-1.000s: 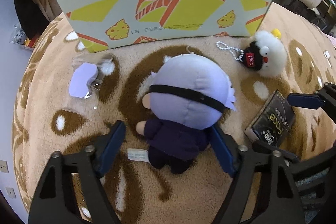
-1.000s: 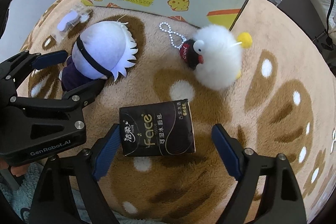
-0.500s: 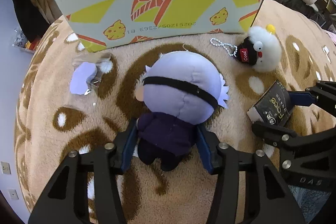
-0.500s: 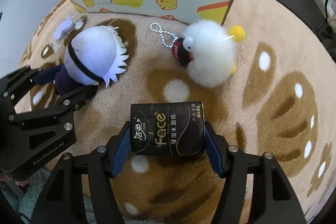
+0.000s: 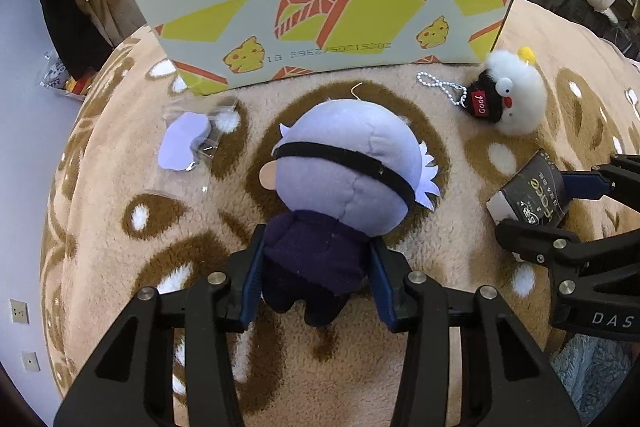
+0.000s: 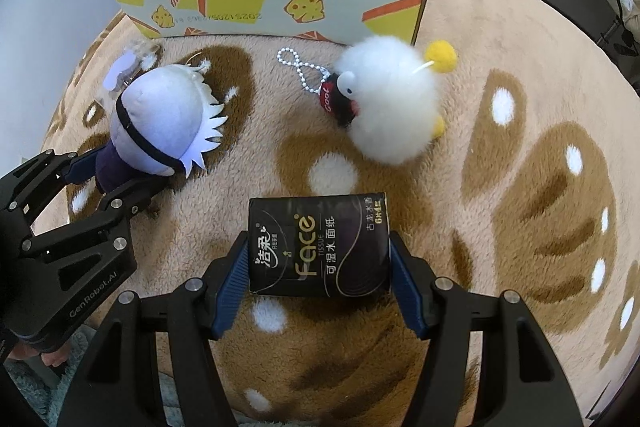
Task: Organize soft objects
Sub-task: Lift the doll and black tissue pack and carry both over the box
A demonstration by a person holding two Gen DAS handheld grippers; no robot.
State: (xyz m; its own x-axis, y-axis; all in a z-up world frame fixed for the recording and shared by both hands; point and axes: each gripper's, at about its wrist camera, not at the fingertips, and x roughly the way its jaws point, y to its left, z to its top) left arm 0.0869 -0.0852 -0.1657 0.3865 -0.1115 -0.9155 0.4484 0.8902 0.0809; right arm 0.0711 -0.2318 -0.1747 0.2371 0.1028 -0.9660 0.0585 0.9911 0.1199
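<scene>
A plush doll [image 5: 344, 179] with a lilac head, black blindfold and dark purple body lies on the brown patterned rug [image 5: 120, 267]. My left gripper [image 5: 318, 275] is shut on its purple body, a blue pad pressed into each side. In the right wrist view the doll [image 6: 164, 119] lies at the left with that gripper [image 6: 108, 183] on it. My right gripper [image 6: 318, 275] is shut on a black tissue pack [image 6: 320, 247], its pads against both short ends. The pack [image 5: 532, 191] shows at the right of the left wrist view too. A fluffy white keychain plush [image 6: 388, 107] lies beyond it.
A large cardboard box [image 5: 328, 7] with yellow and orange print stands upright at the rug's far edge. A clear wrapper with a lilac card [image 5: 188, 143] lies left of the doll. Bags and bedding crowd the room behind the box.
Both grippers went from wide open to closed: the left onto the doll's body, the right onto the tissue pack. Both views have shifted a little toward the box.
</scene>
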